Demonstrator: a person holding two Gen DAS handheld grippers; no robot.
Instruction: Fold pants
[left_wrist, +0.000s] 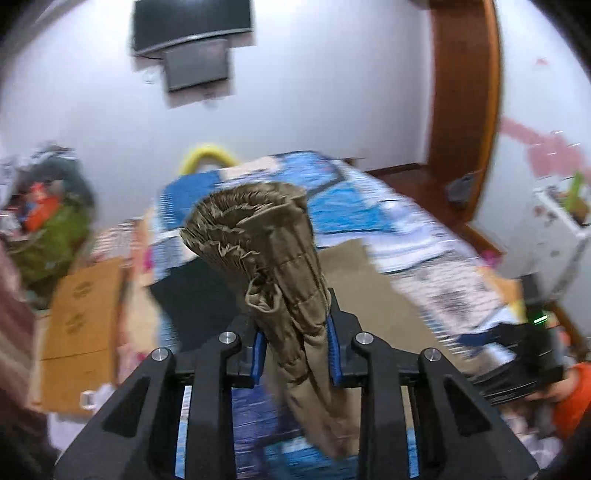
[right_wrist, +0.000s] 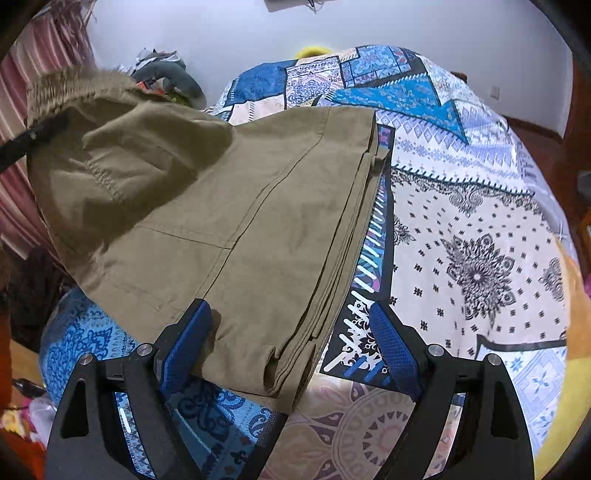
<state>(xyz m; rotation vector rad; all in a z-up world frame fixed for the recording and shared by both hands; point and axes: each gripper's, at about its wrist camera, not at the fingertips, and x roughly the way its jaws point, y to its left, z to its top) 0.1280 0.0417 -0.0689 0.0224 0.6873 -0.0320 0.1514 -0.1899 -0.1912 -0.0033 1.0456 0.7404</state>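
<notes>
**Khaki pants, mid-fold: waistband end lifted off the bed**

Khaki cotton pants (right_wrist: 229, 206), legs already stacked one on the other, lie across a patchwork bedspread (right_wrist: 480, 229) in blue, white and black. The hem end rests flat on the bed, near the right tool (right_wrist: 291, 332). The gathered elastic waistband (left_wrist: 251, 221) is raised clear of the bed.

Left tool (left_wrist: 295, 343): jaws narrow, blue pads clamped on the bunched waistband, which stands up out of the grip. The surroundings are blurred in that view.

Right tool: jaws wide, holding nothing. One pad sits over the cloth by the hem, the other over bare bedspread; whether the pad touches the fabric cannot be told for certain.

Step in hand, as judged: the crosswise fold, waist end being brought over toward the hems.

Next move calls for: carrying the waistband across and down onto the hem end, edges squared, with the right tool pinning or pinching the lower layers so they do not slide. Release only once the cloth lies flat.
</notes>
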